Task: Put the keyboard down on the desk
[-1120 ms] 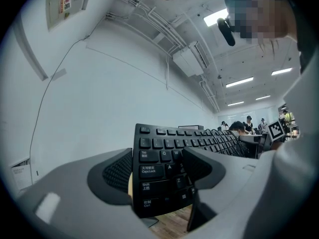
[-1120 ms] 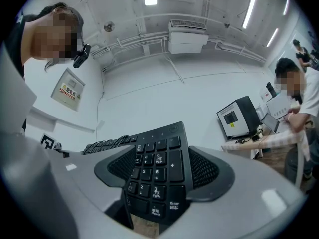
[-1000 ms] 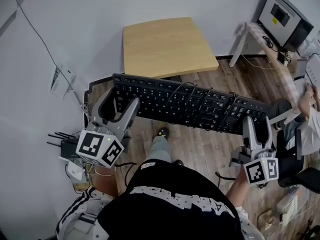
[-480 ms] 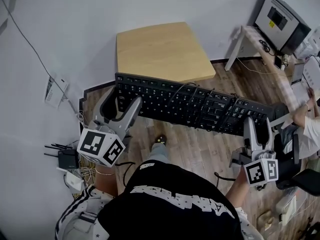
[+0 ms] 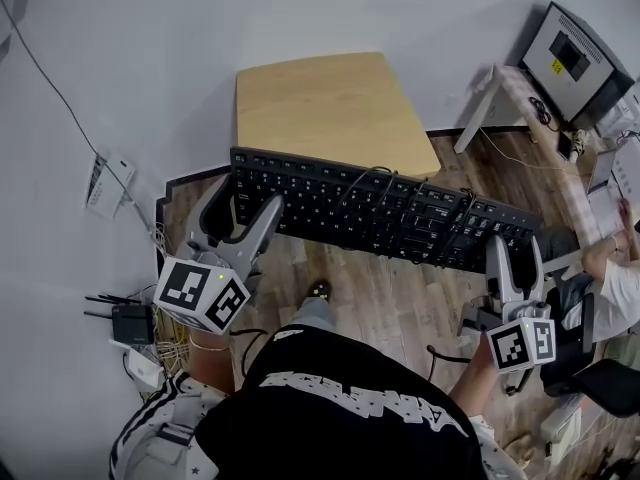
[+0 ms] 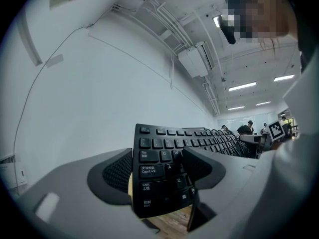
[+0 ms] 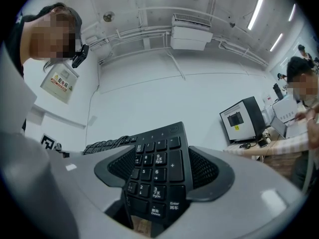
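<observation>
A long black keyboard (image 5: pixel 380 213) is held in the air above the wooden floor, just in front of a small light-wood desk (image 5: pixel 320 103). Its cable (image 5: pixel 400 190) lies looped over the keys. My left gripper (image 5: pixel 243 200) is shut on the keyboard's left end, and in the left gripper view the Tab and Shift keys (image 6: pixel 149 171) sit between the dark pads (image 6: pixel 117 173). My right gripper (image 5: pixel 515 250) is shut on the right end, and the right gripper view shows the number pad (image 7: pixel 157 161) clamped between its pads (image 7: pixel 202 168).
A white wall runs behind and left of the desk. A power strip, a router and cables (image 5: pixel 130 318) lie on the floor at the left. At the right stand a white side table (image 5: pixel 505 83) with a machine (image 5: pixel 585 38), a seated person (image 5: pixel 610 268) and a chair (image 5: pixel 600 368).
Both grippers still hold the keyboard, which has barely moved. The head view has shifted slightly and the desk now sits a little more to the right. The person at the right has moved.
</observation>
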